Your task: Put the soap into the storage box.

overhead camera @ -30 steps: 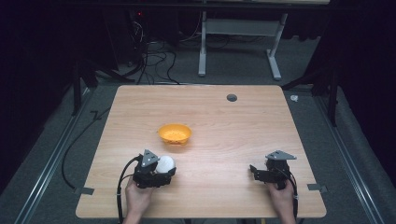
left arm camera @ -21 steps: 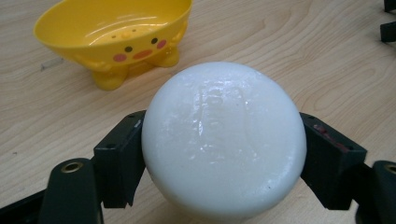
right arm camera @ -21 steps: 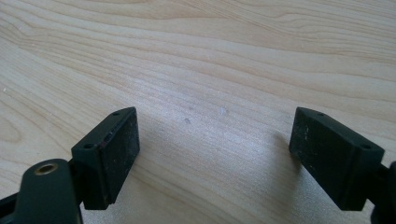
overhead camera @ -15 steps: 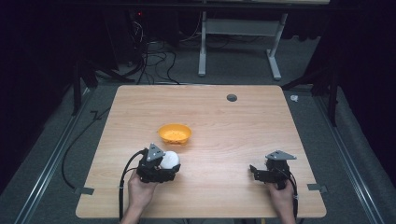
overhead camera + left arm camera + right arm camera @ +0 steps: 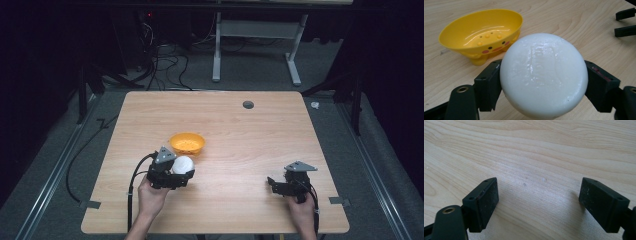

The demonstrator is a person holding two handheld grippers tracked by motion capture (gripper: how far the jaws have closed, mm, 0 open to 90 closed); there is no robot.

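Observation:
A round white bar of soap [image 5: 543, 75] is held between the jaws of my left gripper [image 5: 176, 172], which is shut on it just above the table. The soap [image 5: 183, 164] sits a little short of a yellow duck-faced soap dish [image 5: 187, 143], which stands upright near the table's middle. In the left gripper view the soap dish [image 5: 482, 32] lies up and to the left of the soap. My right gripper [image 5: 278, 185] rests near the front right of the table, open, with bare wood between its jaws [image 5: 538, 202].
The wooden table [image 5: 240, 135] has a dark round grommet [image 5: 248, 104] near its far edge. Black cables [image 5: 132, 185] trail from the left gripper toward the front edge. A desk frame and loose wires stand on the floor beyond the table.
My left gripper has moved right and slightly forward with the soap, closer to the yellow dish. The right gripper has stayed put.

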